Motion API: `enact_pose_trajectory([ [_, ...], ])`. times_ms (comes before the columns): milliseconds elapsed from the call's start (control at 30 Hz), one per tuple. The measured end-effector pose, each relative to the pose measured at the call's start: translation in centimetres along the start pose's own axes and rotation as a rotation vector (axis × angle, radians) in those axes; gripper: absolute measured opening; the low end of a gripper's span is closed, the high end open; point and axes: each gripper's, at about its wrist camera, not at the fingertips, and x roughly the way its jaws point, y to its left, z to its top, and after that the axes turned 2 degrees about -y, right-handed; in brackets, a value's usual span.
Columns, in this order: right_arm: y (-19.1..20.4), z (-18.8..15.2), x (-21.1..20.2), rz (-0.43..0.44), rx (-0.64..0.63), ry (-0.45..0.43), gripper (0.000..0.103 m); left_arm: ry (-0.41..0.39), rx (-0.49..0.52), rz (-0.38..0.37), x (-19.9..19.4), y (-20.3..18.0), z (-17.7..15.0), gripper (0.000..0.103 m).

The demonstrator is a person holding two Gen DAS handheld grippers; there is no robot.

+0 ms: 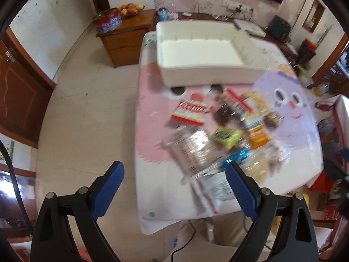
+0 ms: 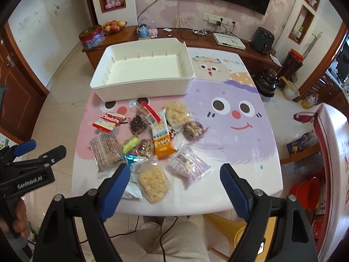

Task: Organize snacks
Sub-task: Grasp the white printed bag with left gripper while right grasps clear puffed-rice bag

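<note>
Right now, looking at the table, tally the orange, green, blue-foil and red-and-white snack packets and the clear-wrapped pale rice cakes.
Orange snack packet: 1
Green snack packet: 1
Blue-foil snack packet: 1
Red-and-white snack packet: 1
Clear-wrapped pale rice cakes: 2
Total: 6

Snacks lie scattered on a table (image 2: 250,157) with a cartoon-face cover, in front of a white bin (image 2: 142,88).

The bin stands at the far left of the table, empty. Near it lie a red-and-white pack (image 2: 109,121), a dark pack (image 2: 138,124), an orange pack (image 2: 162,142) and a green pack (image 2: 130,143). Closer in are a brown bar (image 2: 105,152), a blue wrapper (image 2: 132,159), a rice cake (image 2: 152,182) and a purple pack (image 2: 188,167).
</note>
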Motion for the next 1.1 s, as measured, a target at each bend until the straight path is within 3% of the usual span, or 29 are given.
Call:
enact_pose_trajectory([
  [100,-0.4,-0.6,1.1,0.009,-0.004,0.018,0.084,0.04,0.012,-0.007,1.8,0.7,-0.9,0.093],
  [333,1.2,-2.1,6.1,0.082,-0.117,0.091,0.084,0.111,0.176,-0.131,5.3,-0.7,-3.6,0.094],
  [533,2.7,-4.4,11.7,0.105,-0.192,0.155,0.084,0.177,0.234,-0.222,8.2,-2.6,-5.9,0.094],
  [700,3.2,-5.9,14.6,0.134,-0.202,0.186,0.084,0.197,0.292,-0.238,10.7,-5.0,-7.0,0.094],
  [867,3.5,-6.4,16.3,0.136,-0.212,0.186,0.084,0.204,0.28,-0.241,12.8,-6.2,-7.1,0.094],
  [1033,3.7,-6.4,17.5,0.15,-0.224,0.185,0.084,0.204,0.248,-0.297,13.8,-7.1,-6.5,0.094],
  [1100,3.5,-6.4,17.8,0.155,-0.215,0.177,0.078,0.201,0.264,-0.3,14.2,-7.7,-6.4,0.094],
])
